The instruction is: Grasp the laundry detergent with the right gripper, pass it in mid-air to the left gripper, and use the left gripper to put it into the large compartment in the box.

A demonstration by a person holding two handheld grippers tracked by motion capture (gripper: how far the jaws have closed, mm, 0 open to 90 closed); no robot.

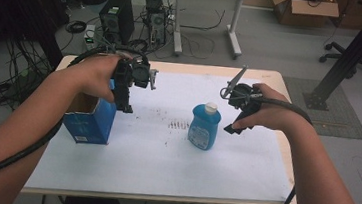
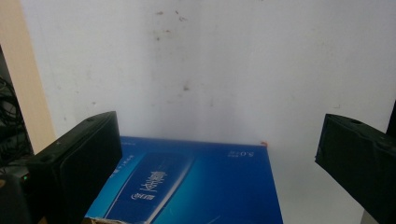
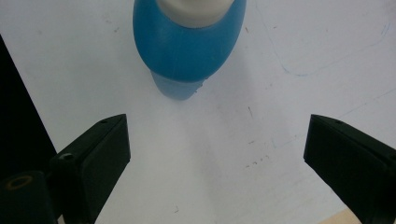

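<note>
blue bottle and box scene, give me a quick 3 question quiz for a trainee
1. True or false: the blue bottle stands upright on the white sheet with its white cap on.
2. Which thing lies under the left tool?
A. the blue bottle
B. the blue box
C. a bare part of the sheet
3. Fill in: both the left tool and the right tool have their jaws ____, with nothing between them.

Key:
1. True. The high view shows it standing with the cap on top.
2. B. The left gripper view looks down on the box between its jaws.
3. Open. Both gripper views show the jaws wide apart.
</note>
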